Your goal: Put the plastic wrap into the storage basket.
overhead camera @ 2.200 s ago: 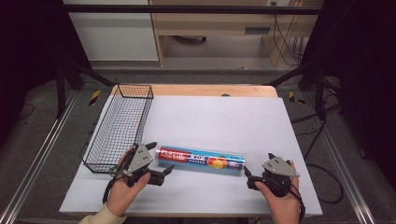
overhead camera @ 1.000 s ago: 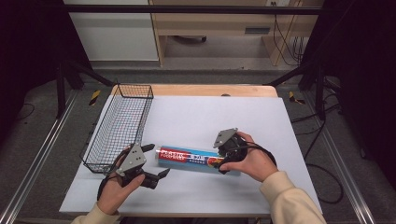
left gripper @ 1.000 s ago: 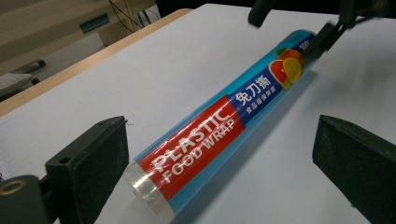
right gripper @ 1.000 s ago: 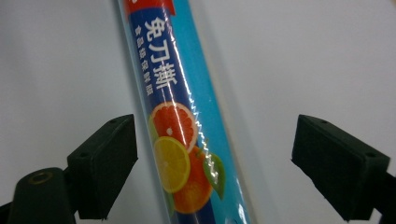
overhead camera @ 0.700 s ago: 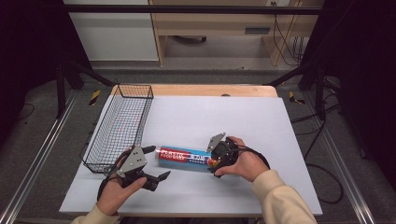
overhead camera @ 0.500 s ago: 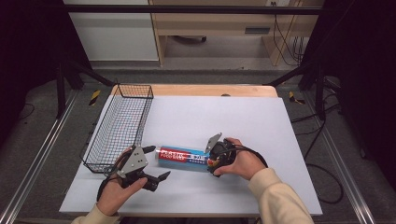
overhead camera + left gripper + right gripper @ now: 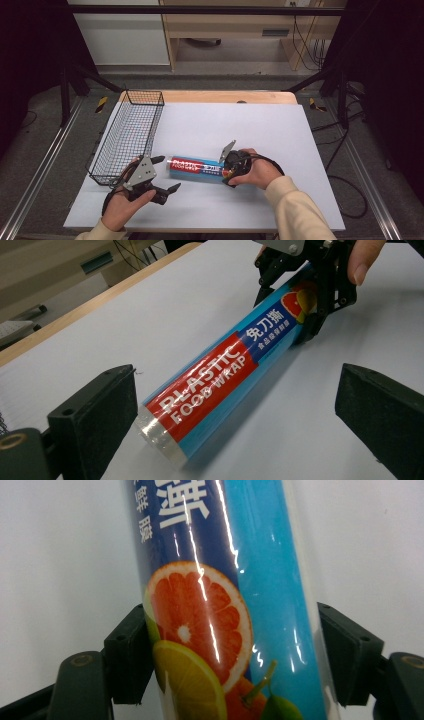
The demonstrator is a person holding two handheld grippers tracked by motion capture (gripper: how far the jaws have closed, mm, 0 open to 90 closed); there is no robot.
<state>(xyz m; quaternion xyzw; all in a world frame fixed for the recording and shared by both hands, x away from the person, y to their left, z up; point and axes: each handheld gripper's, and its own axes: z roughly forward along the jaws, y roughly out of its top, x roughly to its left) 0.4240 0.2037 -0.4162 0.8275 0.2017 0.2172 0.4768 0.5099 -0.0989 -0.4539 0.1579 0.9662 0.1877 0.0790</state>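
Roll (image 7: 196,167): lies flat on the bench (image 7: 280,125), long axis across it, left to right.
Label: "PLASTIC FOOD WRAP", Chinese characters, citrus picture.
Right hand-held gripper (image 7: 229,170): jaws just closed, clamping the roll's right end.
Left hand-held gripper (image 7: 167,175): jaws wide, holding nothing, at the left end.

Glossy film, matt tabletop, black wire and plastic

The plastic food wrap roll (image 7: 225,372) wears a smooth, shiny printed film that throws bright glare streaks; the tabletop (image 7: 250,125) is matt pale sheet with a bare wood edge; the wire basket (image 7: 127,135) is thin black metal mesh; both tongs' jaws look dull black plastic.
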